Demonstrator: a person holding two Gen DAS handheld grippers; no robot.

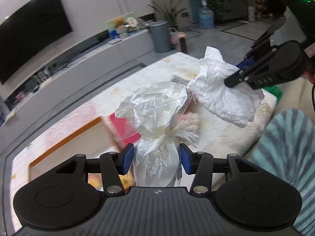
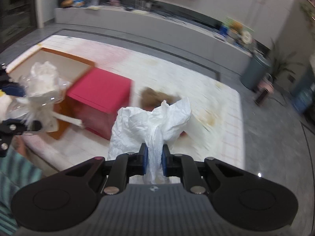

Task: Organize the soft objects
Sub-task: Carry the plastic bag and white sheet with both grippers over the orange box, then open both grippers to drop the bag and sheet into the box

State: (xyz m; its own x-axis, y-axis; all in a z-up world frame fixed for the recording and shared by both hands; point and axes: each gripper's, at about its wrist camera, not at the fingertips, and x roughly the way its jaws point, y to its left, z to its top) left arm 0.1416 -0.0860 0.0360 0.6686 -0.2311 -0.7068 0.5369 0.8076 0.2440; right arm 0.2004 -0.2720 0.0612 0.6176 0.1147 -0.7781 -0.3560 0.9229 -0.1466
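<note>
My left gripper is shut on a cellophane-wrapped bundle tied with a white satin ribbon, held above the rug. The bundle also shows at the left edge of the right wrist view. My right gripper is shut on a crumpled white cloth, held in the air. In the left wrist view the right gripper and its white cloth hang just right of and beyond the bundle. A brown furry object lies on the rug behind the cloth, blurred.
A pink box and an orange-edged wooden box sit on the pale rug. A cream cushion lies to the right. A long white TV bench, a grey bin and plants stand beyond.
</note>
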